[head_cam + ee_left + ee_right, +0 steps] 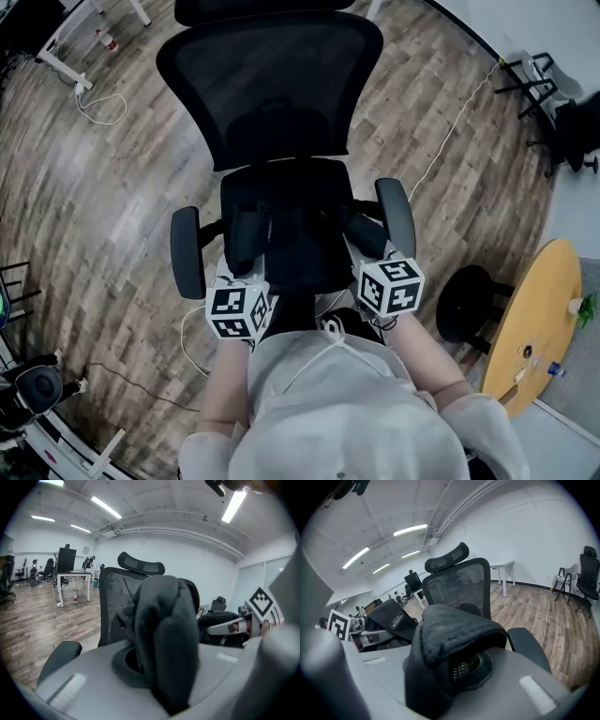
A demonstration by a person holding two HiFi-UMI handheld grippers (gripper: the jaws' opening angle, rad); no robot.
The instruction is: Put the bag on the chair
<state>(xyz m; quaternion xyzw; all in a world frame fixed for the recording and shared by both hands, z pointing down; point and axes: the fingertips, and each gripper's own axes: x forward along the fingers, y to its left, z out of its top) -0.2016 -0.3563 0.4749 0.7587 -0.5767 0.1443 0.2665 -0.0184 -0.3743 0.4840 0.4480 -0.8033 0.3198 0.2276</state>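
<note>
A black mesh office chair [272,84] faces me. A black bag [281,230] hangs over its seat between the armrests; whether it touches the seat I cannot tell. My left gripper [242,272] is shut on a fold of the bag's dark fabric [164,634] at the bag's left side. At the right side, my right gripper [367,246] is shut on a padded black strap [450,639]. The right gripper view also shows the bag's body [391,618] with a white label, and the chair's backrest [459,588] behind it. The seat is mostly hidden by the bag.
The chair's armrests [186,251] [397,216] flank the bag. A round wooden table [539,319] and a black stool [469,300] stand to the right. Cables [98,108] lie on the wood floor. A desk [70,576] and other chairs [588,573] stand farther off.
</note>
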